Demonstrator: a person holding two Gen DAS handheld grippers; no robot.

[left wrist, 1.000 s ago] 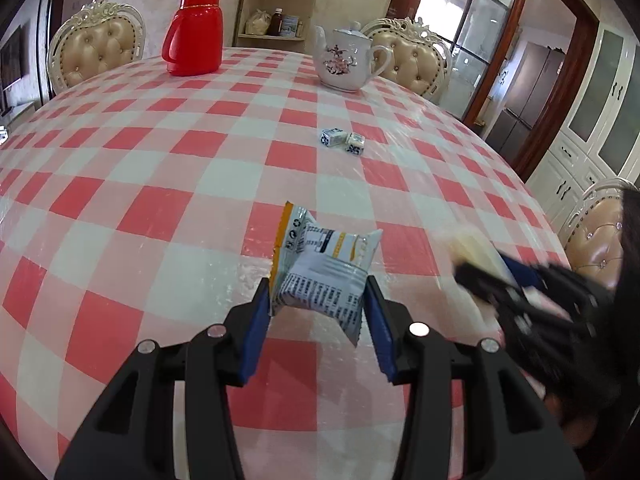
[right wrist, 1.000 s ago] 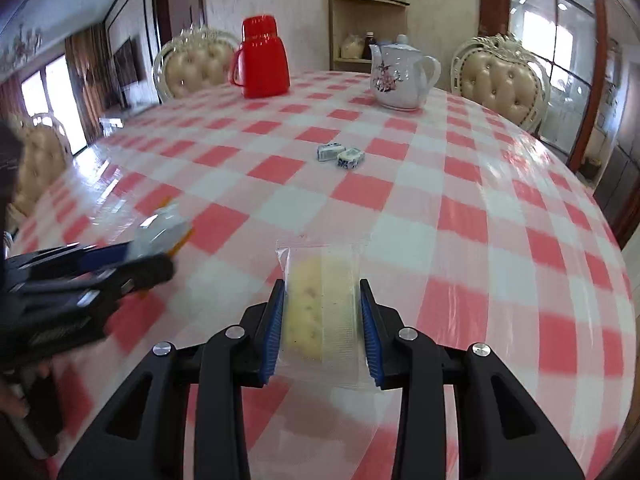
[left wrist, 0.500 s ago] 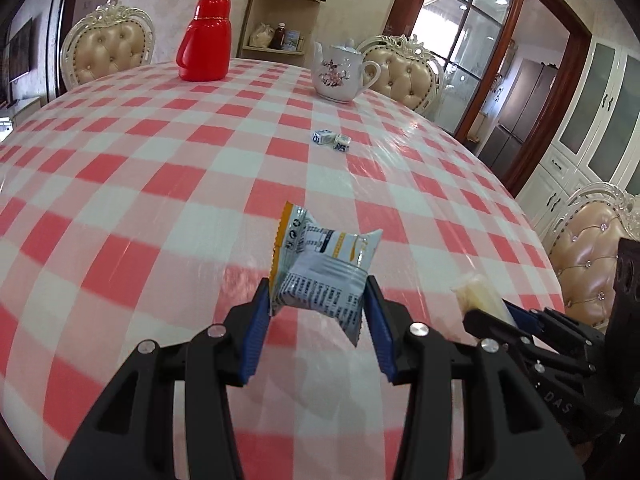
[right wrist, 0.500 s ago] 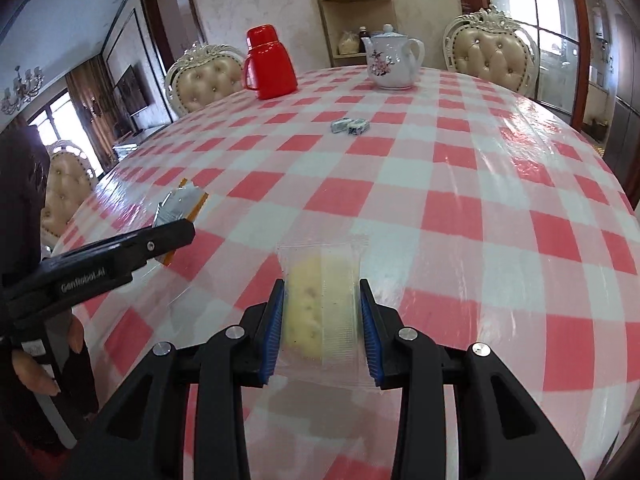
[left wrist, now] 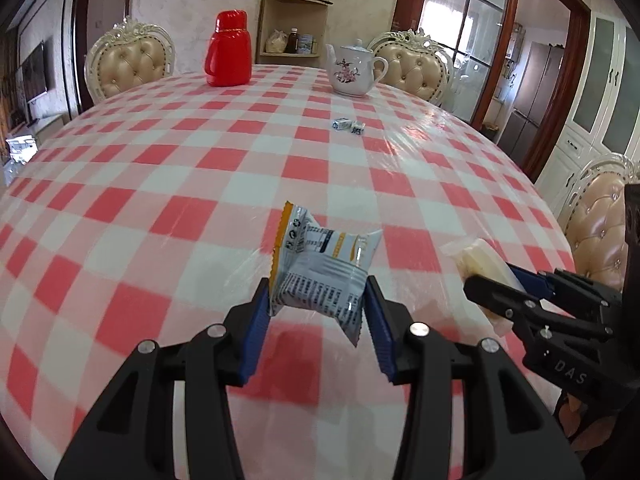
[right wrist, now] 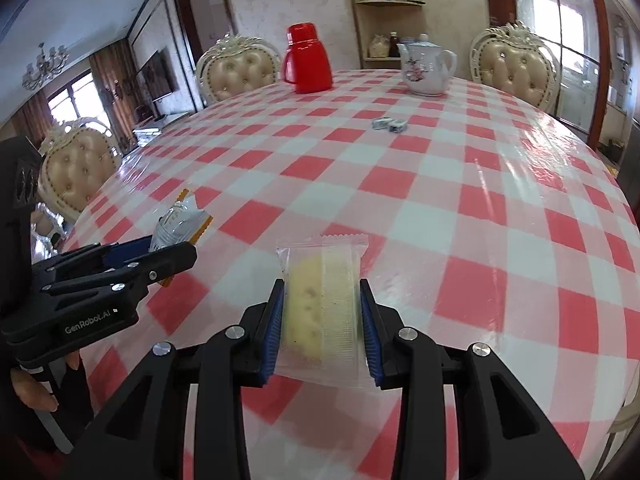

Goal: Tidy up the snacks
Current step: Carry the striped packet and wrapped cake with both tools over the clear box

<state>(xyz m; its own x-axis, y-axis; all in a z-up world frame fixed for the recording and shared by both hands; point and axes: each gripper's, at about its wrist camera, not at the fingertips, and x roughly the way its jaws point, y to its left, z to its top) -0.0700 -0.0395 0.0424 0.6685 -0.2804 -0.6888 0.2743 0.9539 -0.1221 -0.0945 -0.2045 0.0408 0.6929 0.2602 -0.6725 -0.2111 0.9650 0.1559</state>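
Note:
My left gripper [left wrist: 316,296] is shut on a white and orange snack packet [left wrist: 320,268], held above the near part of the table. It also shows in the right wrist view [right wrist: 180,224]. My right gripper [right wrist: 322,304] is shut on a clear-wrapped yellow cake [right wrist: 322,300], held above the table to the right of the left gripper. The cake also shows in the left wrist view [left wrist: 480,264]. Two small blue and white candies [left wrist: 348,125] lie side by side farther out on the table, also in the right wrist view [right wrist: 389,124].
The round table has a red and white checked cloth [left wrist: 160,184]. A red thermos [left wrist: 228,50] and a white flowered teapot [left wrist: 352,70] stand at the far edge. Padded chairs [left wrist: 128,64] ring the table. A shelf [left wrist: 294,28] stands behind.
Both grippers have drawn back and risen from the table with their snacks still held. The table's far edge and the room have come more into view.

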